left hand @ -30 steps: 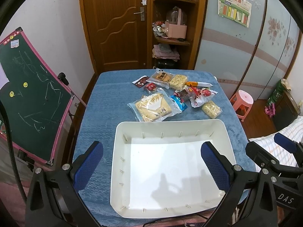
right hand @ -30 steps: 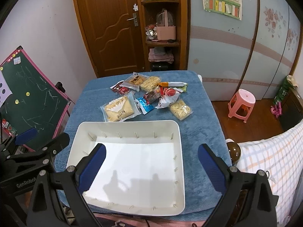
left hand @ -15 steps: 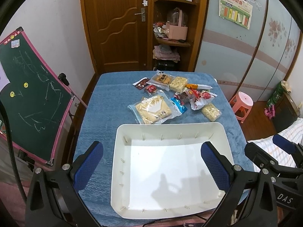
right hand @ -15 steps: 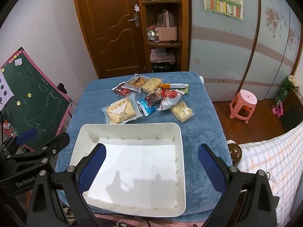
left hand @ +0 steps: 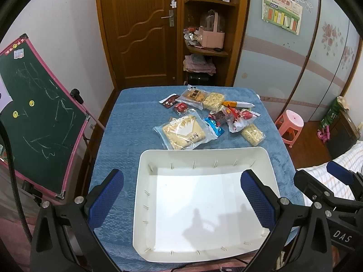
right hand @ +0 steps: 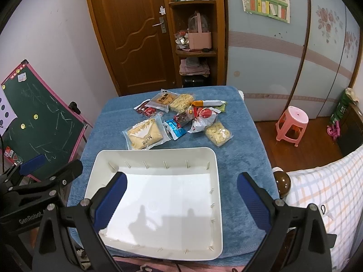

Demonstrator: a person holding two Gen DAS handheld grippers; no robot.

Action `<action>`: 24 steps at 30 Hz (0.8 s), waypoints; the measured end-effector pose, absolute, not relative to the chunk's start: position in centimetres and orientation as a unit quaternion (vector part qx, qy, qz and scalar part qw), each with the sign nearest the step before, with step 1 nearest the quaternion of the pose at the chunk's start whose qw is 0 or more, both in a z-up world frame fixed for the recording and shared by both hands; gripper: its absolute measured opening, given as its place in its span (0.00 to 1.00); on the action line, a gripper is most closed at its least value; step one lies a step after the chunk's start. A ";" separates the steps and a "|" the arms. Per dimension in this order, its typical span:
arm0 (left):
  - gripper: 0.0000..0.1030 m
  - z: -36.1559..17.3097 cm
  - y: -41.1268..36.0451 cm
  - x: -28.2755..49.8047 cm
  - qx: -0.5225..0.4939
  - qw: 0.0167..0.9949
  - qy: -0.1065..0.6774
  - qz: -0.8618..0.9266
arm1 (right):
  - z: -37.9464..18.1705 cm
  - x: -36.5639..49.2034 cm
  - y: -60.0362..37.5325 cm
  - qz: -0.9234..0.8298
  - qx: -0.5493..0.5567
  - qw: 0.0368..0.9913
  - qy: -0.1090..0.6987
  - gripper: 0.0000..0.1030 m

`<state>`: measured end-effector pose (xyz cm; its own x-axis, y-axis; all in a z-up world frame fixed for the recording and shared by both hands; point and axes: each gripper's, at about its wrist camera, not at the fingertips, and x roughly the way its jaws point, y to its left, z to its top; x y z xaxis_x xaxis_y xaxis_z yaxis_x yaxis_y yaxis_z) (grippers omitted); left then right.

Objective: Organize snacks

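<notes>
Left wrist view: left gripper is hovering w/ fingers wide apart, holding nothing, over the white tray. Snacks are lying beyond it on the blue tabletop; chalkboard is leaning alongside.

Right wrist view: right gripper is likewise gaping, empty, above the tray; pink stool is standing off to the side.

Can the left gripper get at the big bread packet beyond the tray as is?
Probably yes. The left gripper is open and empty above the white tray; the bread packet lies flat just past the tray's far rim, uncovered on top.
</notes>
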<state>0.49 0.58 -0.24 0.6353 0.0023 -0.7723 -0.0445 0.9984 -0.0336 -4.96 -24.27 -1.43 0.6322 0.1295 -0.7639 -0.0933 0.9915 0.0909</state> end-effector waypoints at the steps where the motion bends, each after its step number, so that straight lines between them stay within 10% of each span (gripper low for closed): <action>1: 0.99 -0.2 0.6 0.5 -0.024 0.904 0.427 0.013 | -1.4 -4.9 -24.3 0.062 0.021 0.903 0.424 0.95; 24: 0.99 1.1 1.9 1.0 -0.040 0.909 0.414 0.035 | -1.5 -4.6 -24.7 0.063 0.034 0.902 0.426 0.95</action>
<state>0.95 1.92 1.11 0.6555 0.0298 -0.7546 -0.0962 0.9944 -0.0443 -4.63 -24.68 -1.46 0.6299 0.1423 -0.7635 -0.0842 0.9898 0.1150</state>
